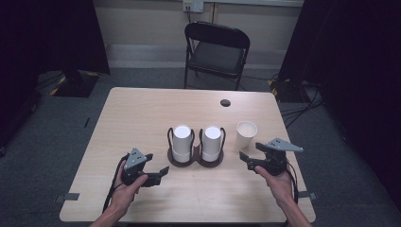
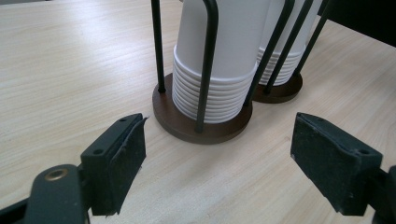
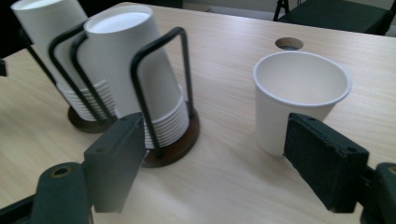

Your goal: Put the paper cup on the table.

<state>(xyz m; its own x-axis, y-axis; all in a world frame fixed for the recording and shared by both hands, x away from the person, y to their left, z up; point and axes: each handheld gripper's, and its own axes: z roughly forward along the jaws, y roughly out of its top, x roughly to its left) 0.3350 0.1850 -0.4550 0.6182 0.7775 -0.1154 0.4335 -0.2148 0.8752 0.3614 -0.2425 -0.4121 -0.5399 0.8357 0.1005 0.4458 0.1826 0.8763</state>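
Note:
Two stacks of upside-down white paper cups, the left stack (image 1: 181,141) and the right stack (image 1: 212,141), stand in a black wire holder with round brown bases (image 1: 196,161) at the table's middle. One upright white paper cup (image 1: 246,134) stands alone just right of the holder. My left gripper (image 1: 158,175) is open, low on the table to the left front of the holder; in the left gripper view its jaws (image 2: 219,135) frame the nearer stack (image 2: 224,60) without touching it. My right gripper (image 1: 250,153) is open in front of the single cup (image 3: 299,93), with the holder (image 3: 173,147) to its left.
The wooden table (image 1: 142,113) has a round cable hole (image 1: 225,102) at the back right. A black folding chair (image 1: 218,52) stands behind the table. Dark curtains hang on both sides. A person's hands (image 1: 124,191) come in from the near edge.

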